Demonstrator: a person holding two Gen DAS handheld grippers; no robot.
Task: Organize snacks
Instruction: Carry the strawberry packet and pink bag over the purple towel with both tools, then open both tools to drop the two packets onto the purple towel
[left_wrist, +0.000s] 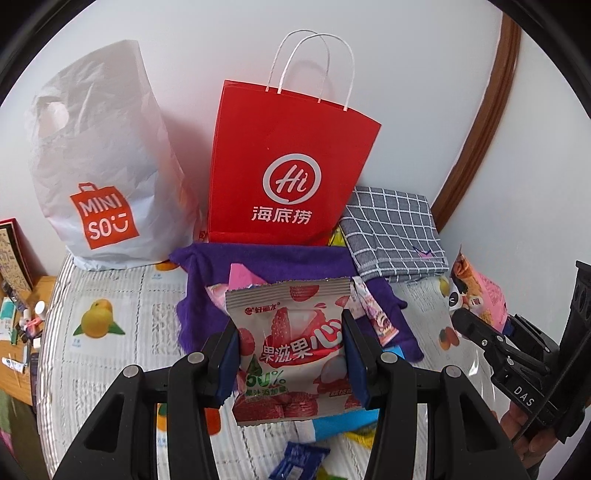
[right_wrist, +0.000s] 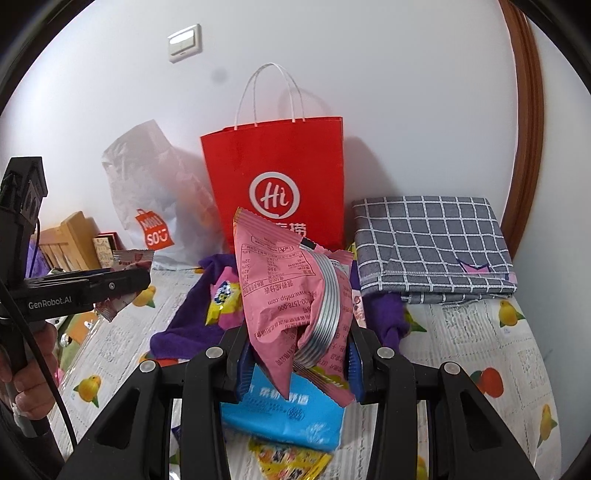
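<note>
The left gripper pinches a strawberry packet by its two side edges, so the packet hangs flat and upright between the blue pads, lifted off the bed. A grip on the edges keeps the soft middle from being crushed, I think. The right gripper is closed on a pink packet, which is creased and bent over a stack of silver rings pressed against it; the pinch is low on the packet, so its upper part stands free above the jaws.

Both packets are held in the air in front of the red bag, which stands open at the far side against the wall, with its handles up. It seems the place where the snacks should go, because its mouth faces upward and both grippers point toward it. The white bag stands to its left and looks closed at the top.

Other snacks lie on a purple cloth in the middle of the bed: a blue packet and a yellow packet near, just under the right gripper. A folded checked cloth lies far right, apart from the snacks.
</note>
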